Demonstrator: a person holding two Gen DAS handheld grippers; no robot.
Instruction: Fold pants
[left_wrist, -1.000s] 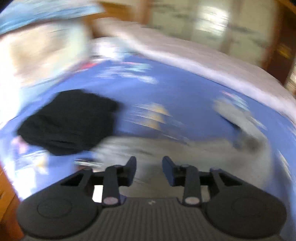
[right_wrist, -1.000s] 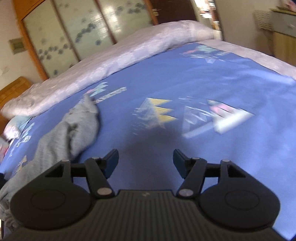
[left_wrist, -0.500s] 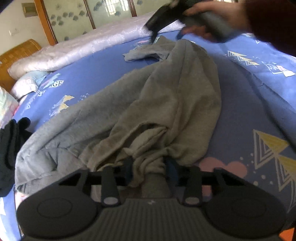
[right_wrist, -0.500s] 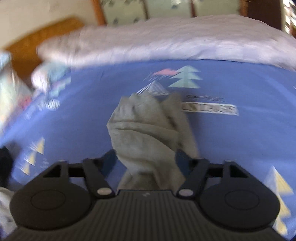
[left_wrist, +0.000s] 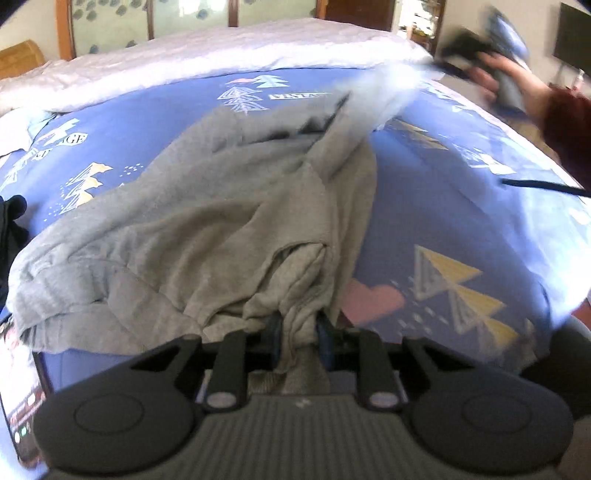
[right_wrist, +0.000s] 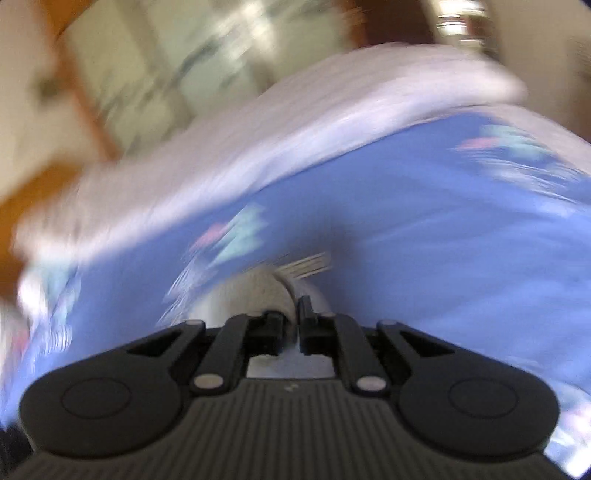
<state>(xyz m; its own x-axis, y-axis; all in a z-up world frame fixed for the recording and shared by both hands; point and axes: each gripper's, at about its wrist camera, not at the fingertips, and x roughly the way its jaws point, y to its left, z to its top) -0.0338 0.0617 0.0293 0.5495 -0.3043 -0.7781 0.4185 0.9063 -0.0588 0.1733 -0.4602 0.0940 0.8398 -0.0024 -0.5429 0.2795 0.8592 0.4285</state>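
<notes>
Grey pants (left_wrist: 236, 221) spread in loose folds across blue patterned bed cover (left_wrist: 461, 206). Near end bunched between jaws of left gripper (left_wrist: 298, 338), closing onto cloth. Far end drawn up toward right gripper (left_wrist: 458, 51), seen blurred at upper right in a hand (left_wrist: 513, 79). Right-wrist view: right gripper (right_wrist: 294, 325) jaws closing, nearly together, pinching pale grey fabric (right_wrist: 258, 291).

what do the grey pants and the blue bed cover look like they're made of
Grey pants: soft matte knit, probably cotton jersey or fleece; heathered flecks and limp, rounded folds. Blue bed cover: smooth, thin woven sheet, likely cotton or polyester, with printed triangles and trees, lying flat with a faint sheen.
</notes>
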